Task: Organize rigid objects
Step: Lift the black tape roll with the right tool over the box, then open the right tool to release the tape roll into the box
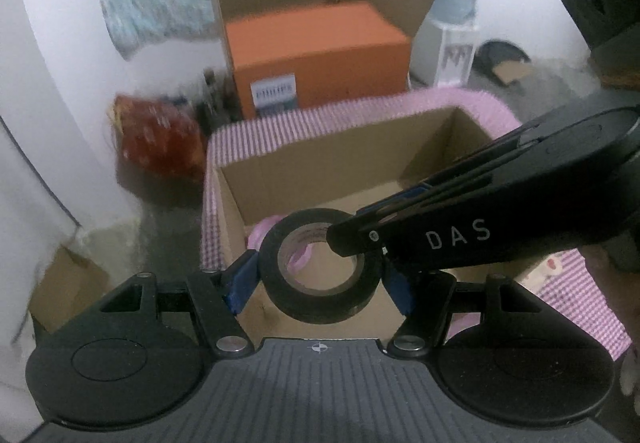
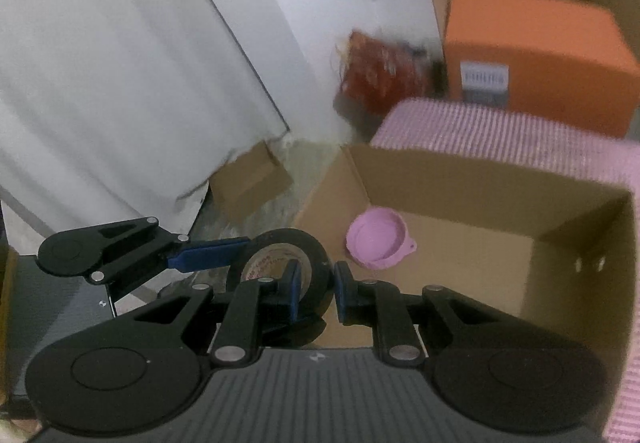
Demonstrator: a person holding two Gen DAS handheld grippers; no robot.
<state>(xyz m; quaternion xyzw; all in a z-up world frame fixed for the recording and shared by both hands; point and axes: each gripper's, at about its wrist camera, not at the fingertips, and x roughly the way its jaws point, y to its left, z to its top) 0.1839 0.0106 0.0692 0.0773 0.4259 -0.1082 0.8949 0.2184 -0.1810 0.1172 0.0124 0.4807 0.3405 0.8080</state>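
Black tape roll point(image 1: 320, 269) hangs over the near edge of the open cardboard box point(image 1: 304, 167), held by both claws at once. Left claw point(image 1: 320, 277) pinches the roll across its outer width, blue pads on both sides. Right claw point(image 2: 316, 293) is pressed nearly together on the roll's wall, one finger through the hole and one outside. In the left wrist view the right claw comes in from the right of the box, tip at the roll's upper rim.

A pink lid point(image 2: 378, 241) lies on the box floor, toward the near left corner. Box sits on a pink checked cloth point(image 1: 576, 283); an orange box point(image 1: 320, 55) stands beyond it on the floor.

Judgement: step in hand is the drop into the box. Carry the roll further in past the near wall, lower it close to the floor, aim for the bare patch right of the lid. Let go with one claw first, then the other, so the roll does not twist or bounce out
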